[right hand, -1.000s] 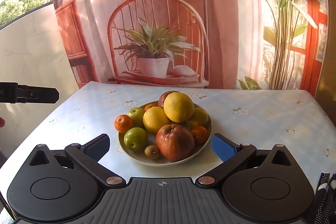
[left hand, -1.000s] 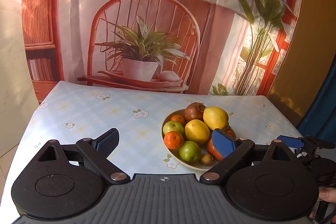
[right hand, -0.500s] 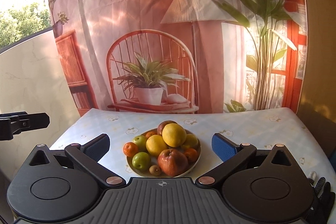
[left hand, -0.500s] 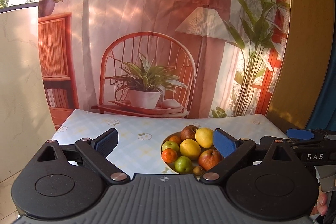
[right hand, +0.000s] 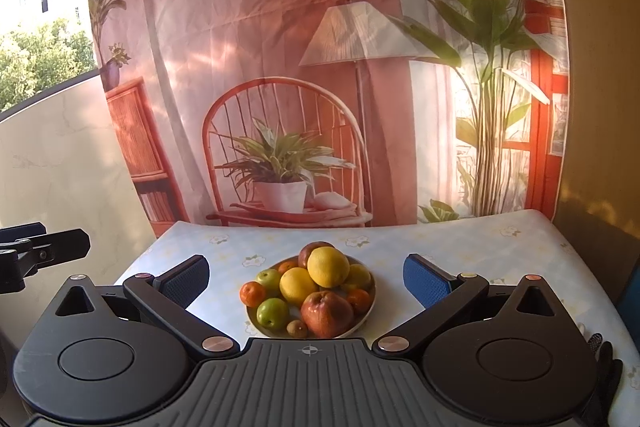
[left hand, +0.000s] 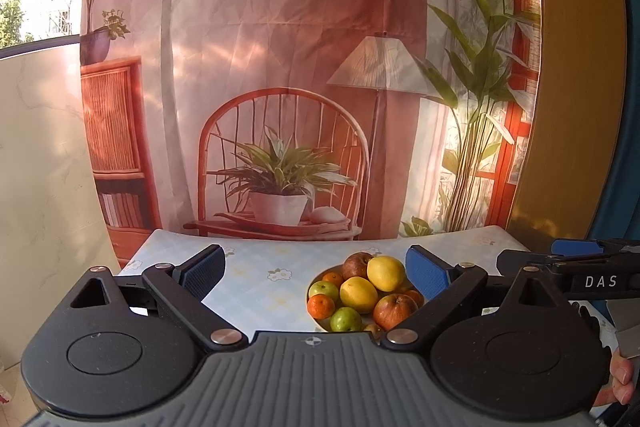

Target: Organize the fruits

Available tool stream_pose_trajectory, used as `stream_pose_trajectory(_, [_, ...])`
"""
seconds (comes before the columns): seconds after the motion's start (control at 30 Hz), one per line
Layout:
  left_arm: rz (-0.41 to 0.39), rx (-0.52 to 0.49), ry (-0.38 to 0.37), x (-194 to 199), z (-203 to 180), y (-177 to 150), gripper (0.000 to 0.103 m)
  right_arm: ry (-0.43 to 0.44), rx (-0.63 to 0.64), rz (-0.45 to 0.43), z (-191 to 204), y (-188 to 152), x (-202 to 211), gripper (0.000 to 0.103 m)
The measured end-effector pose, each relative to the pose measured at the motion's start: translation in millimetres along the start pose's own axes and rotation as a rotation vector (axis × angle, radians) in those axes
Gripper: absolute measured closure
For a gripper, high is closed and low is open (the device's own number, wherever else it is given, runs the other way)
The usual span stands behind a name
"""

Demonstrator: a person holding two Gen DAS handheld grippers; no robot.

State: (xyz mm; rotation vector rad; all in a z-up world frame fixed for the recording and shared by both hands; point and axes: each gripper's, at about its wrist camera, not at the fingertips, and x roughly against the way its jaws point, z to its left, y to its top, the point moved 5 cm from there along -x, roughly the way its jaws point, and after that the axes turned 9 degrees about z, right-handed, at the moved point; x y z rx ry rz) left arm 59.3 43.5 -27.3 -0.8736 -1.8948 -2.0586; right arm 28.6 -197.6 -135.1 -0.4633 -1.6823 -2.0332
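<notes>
A white plate (right hand: 370, 305) heaped with fruit sits on the flowered tablecloth (right hand: 460, 247). It holds yellow lemons (right hand: 328, 267), red apples (right hand: 326, 313), green apples (right hand: 273, 313), small oranges (right hand: 253, 294) and a kiwi (right hand: 297, 328). The plate also shows in the left wrist view (left hand: 314, 287), right of centre. My left gripper (left hand: 316, 273) is open and empty, held back above the table's near edge. My right gripper (right hand: 306, 277) is open and empty, centred on the plate from a distance. The right gripper shows in the left wrist view (left hand: 568, 261).
A printed backdrop (right hand: 280, 67) with a chair, potted plant and lamp hangs behind the table. A pale wall (left hand: 40, 167) stands at the left, a yellow panel (left hand: 576, 87) at the right. The left gripper's tip (right hand: 40, 247) shows in the right wrist view.
Both grippers have pulled back and risen away from the plate, so the fruit looks smaller and lower in both views. Both stay open and empty.
</notes>
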Motion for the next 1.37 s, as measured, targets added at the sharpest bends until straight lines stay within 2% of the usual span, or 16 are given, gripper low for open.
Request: stream_pose_trajectory(1.37, [0.015, -0.005, -0.027, 1.6, 1.2, -0.7, 0.004, -0.016, 0.006, -0.022, -4.2, 3.9, 8.4, 0.0])
